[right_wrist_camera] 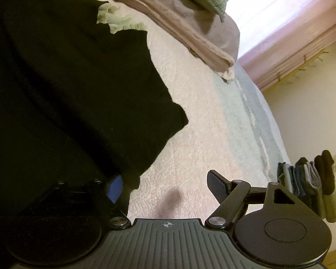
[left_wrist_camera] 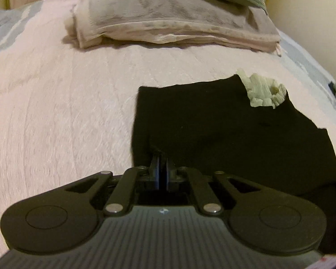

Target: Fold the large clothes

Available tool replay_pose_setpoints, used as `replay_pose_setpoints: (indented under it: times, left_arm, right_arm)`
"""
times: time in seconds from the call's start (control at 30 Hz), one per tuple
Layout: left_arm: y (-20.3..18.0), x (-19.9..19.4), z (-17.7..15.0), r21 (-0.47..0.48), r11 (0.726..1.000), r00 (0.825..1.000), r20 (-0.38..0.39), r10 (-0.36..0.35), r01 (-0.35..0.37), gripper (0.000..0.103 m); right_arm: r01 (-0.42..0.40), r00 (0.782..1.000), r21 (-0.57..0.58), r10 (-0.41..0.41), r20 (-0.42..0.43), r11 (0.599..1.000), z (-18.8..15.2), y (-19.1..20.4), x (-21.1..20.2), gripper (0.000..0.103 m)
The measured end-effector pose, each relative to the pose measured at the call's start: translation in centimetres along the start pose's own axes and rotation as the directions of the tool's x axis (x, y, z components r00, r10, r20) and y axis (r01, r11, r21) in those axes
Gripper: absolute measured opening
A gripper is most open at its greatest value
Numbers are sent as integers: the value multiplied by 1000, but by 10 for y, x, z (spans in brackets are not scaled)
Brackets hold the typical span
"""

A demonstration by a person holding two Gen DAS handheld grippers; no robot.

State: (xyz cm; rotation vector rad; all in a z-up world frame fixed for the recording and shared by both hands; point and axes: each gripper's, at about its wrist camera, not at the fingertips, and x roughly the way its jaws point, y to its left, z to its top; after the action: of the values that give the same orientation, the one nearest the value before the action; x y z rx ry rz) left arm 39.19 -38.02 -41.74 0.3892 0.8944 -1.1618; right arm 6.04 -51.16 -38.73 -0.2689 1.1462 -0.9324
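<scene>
Left gripper (left_wrist_camera: pixel 162 157) jaws pinch black garment (left_wrist_camera: pixel 224 130) hem; right gripper (right_wrist_camera: pixel 165 186) jaws spread at 5 o'clock corner: uneven lift risks skewing fold

My left wrist view looks forward and steeply down from close above the black garment (left_wrist_camera: pixel 224 130), facing the folded beige blanket (left_wrist_camera: pixel 168 22) at the far end of the bed. My right wrist view looks down beside the black garment (right_wrist_camera: pixel 67 89), tilted toward that blanket (right_wrist_camera: pixel 190 29). Both views share the garment and blanket.
</scene>
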Motion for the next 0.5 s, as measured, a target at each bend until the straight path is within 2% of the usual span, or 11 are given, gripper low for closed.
replay_pose_setpoints:
  times: [0.1,0.17,0.2,0.23,0.27,0.33,0.4,0.47,0.5]
  left_arm:
    - [1,2,3,30,999,999,-38,33,-32,8]
    - [-1,-4,13,72,997,998,-35,42,-39,8]
    - [-1,-11,19,82,996,999,-28,44,-42,11]
    - [1,-18,24,79,996,999,-26,46,-43,23]
    - [3,-24,28,70,997,999,-19,45,-43,27]
    - [5,-39,39,47,998,999,21,37,-38,28]
    - [-5,-38,46,62,997,998,38,-41,39,27]
    - [-30,-21,45,147,983,993,10,-115,112,27]
    - [-43,-10,42,201,971,991,-3,-133,131,27]
  right_arm:
    - [-102,994,-12,102,-28,995,5,-13,-12,75]
    - [-209,977,28,210,-34,978,11,-31,-30,75]
    - [-246,968,66,248,-27,967,14,-41,-39,75]
    - [-277,960,109,279,-5,955,18,-50,-47,75]
    - [-326,945,187,323,47,927,22,-65,-56,75]
    - [-412,911,335,383,151,848,32,-85,-58,75]
    - [-490,872,443,432,231,751,45,-91,-40,70]
    - [-531,845,518,463,267,670,56,-85,-8,46]
    - [-531,841,564,475,259,633,60,-81,12,43]
